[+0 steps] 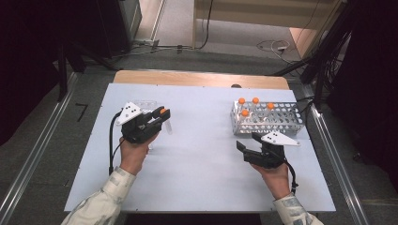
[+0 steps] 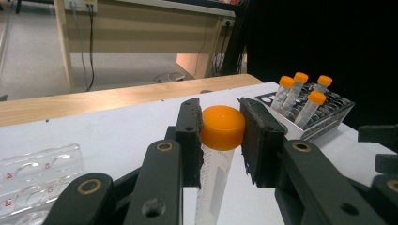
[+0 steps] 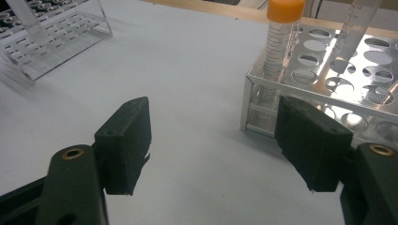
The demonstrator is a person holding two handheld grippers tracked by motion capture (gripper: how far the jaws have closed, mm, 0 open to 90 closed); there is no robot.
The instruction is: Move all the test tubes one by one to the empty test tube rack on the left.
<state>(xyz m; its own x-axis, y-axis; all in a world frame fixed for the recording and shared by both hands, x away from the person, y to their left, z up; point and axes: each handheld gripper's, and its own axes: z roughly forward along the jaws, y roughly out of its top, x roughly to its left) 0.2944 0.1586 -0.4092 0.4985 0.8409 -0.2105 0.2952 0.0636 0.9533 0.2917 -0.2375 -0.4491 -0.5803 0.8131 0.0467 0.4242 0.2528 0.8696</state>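
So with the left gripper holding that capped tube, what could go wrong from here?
1. The left gripper pinches the tube only by its orange cap; the long body hangs free and could swing or slip.
2. The clear rack lies close beside the tube, so a low move might knock it.
3. The right gripper, jaws open, sits near the metal rack corner and could bump it.

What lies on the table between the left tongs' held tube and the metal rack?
Nothing: in the high view the white table surface is bare between the orange-capped tube in the left tongs and the metal tube rack.
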